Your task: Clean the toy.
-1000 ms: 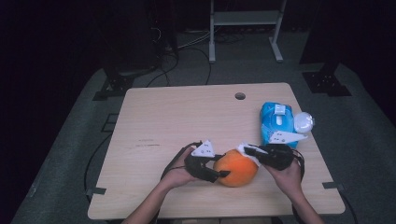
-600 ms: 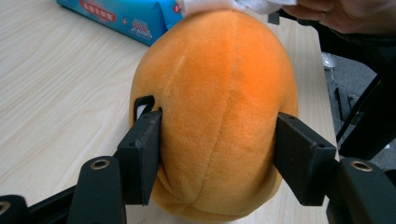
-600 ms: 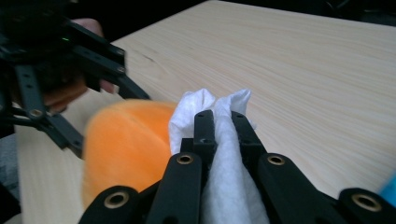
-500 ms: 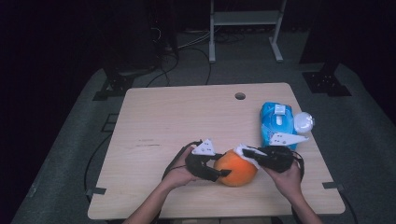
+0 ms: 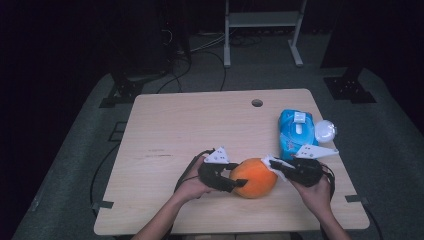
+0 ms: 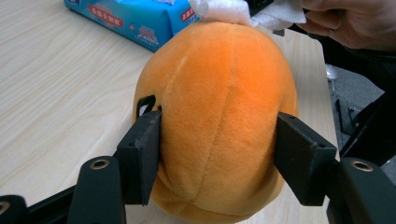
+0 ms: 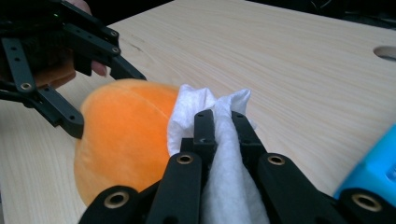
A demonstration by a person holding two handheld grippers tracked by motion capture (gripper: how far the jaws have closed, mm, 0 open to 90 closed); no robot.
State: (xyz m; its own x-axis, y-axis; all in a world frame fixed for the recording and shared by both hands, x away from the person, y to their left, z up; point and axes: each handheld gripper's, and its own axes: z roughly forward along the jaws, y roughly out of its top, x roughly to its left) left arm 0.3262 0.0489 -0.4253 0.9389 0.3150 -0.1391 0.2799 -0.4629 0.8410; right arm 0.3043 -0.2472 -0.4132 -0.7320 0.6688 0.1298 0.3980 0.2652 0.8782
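Plush orange [image 5: 254, 177] at the table's [image 5: 165, 125] near edge, clamped by the left gripper [image 6: 217, 144] to steady it; right gripper [image 7: 223, 122], beside it, pinches a wipe [image 7: 205, 105] against its top, apparently for cleaning.

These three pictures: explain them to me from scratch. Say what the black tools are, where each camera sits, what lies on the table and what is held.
A person sits at a wooden table with a hand-held two-jaw tool in each hand. The high view looks down from above. The other two cameras ride on the tools and look along their black jaws.

The left gripper has its jaws closed on the sides of an orange plush toy; its own view shows the pads pressing into the plush. The right gripper is shut on a white wipe that touches the toy's far end, apparently to wipe it.

Farther back lie a blue pack of wipes and a small white round thing that I cannot identify.
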